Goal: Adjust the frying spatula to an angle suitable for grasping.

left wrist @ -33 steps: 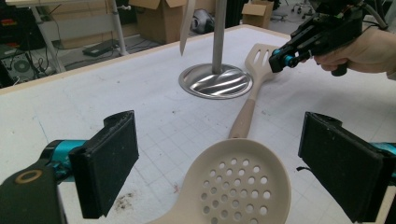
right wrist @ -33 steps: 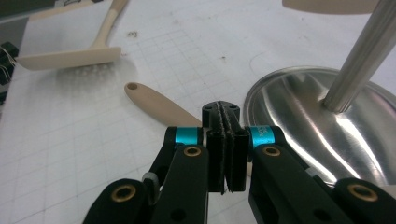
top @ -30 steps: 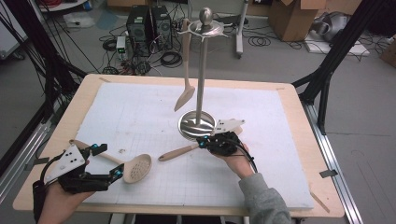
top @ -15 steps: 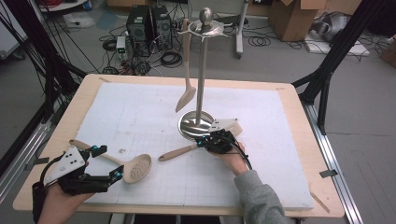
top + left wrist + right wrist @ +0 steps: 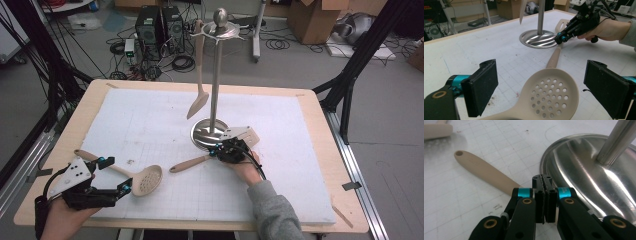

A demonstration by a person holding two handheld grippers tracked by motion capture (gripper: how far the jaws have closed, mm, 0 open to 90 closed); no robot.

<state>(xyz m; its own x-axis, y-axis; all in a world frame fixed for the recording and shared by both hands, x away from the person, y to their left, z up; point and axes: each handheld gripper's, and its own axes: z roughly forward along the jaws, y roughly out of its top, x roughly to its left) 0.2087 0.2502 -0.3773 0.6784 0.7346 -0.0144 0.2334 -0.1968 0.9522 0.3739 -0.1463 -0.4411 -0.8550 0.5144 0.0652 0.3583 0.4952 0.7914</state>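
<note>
A beige slotted turner lies on the white mat, its handle [image 5: 189,164] [image 5: 484,171] pointing left and its head next to the stand's base. My right gripper [image 5: 216,151] [image 5: 545,178] is shut, pads pressed together, low over that handle where it nears the base; the handle runs under the jaws. A beige skimmer [image 5: 148,180] [image 5: 549,92] lies flat at the front left. My left gripper [image 5: 118,174] [image 5: 544,75] is open, one jaw on each side of the skimmer, touching nothing. The right gripper's tips [image 5: 560,40] show beyond it.
A metal utensil stand rises mid-table on a round shiny base [image 5: 205,134] [image 5: 579,170] [image 5: 536,40]. A beige spatula [image 5: 198,102] hangs from its top ring. Beyond the table's far edge are cables and boxes on the floor.
My right gripper has sunk a little and shifted slightly left, closer to the turner's handle. The left gripper and the skimmer have stayed put.
</note>
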